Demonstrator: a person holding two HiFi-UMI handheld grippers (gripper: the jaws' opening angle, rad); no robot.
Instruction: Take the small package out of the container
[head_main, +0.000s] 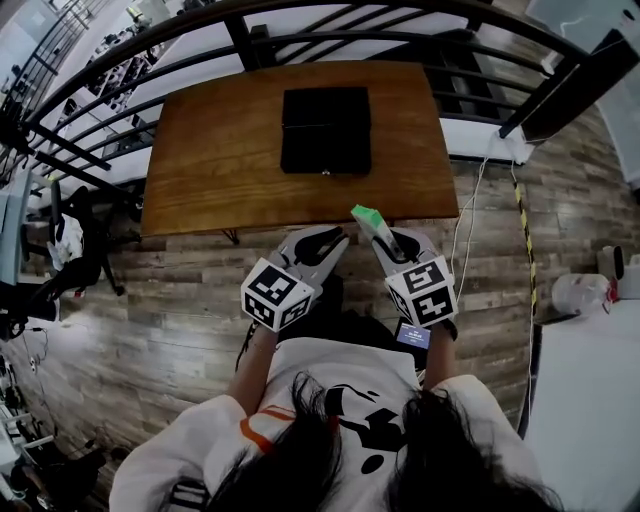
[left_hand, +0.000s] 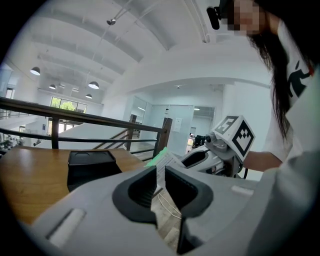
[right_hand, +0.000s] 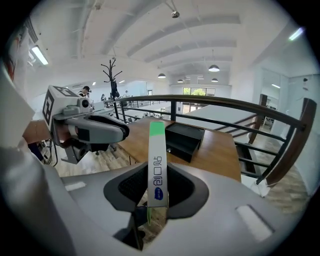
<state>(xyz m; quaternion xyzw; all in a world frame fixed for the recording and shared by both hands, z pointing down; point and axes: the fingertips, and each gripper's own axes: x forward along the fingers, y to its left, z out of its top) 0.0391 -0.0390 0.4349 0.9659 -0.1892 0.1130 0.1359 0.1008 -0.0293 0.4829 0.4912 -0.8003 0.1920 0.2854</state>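
The black box container (head_main: 325, 130) sits lid-down on the wooden table (head_main: 220, 150), towards its far side; it also shows as a container (right_hand: 184, 140) and a container (left_hand: 90, 167) in the gripper views. My right gripper (head_main: 385, 238) is shut on a small white package with a green end (head_main: 372, 224), held upright over the floor in front of the table. In its own view, the package (right_hand: 157, 165) stands between the pads of the right gripper (right_hand: 157, 192). My left gripper (head_main: 322, 240) hovers beside it, shut and empty, and the left gripper (left_hand: 160, 187) points towards the package (left_hand: 162, 159).
A black metal railing (head_main: 330, 25) runs behind the table. White cables (head_main: 470, 230) trail over the wooden floor at the right. A white surface (head_main: 590, 400) stands at the far right. Both grippers hang close to the person's body, short of the table's front edge.
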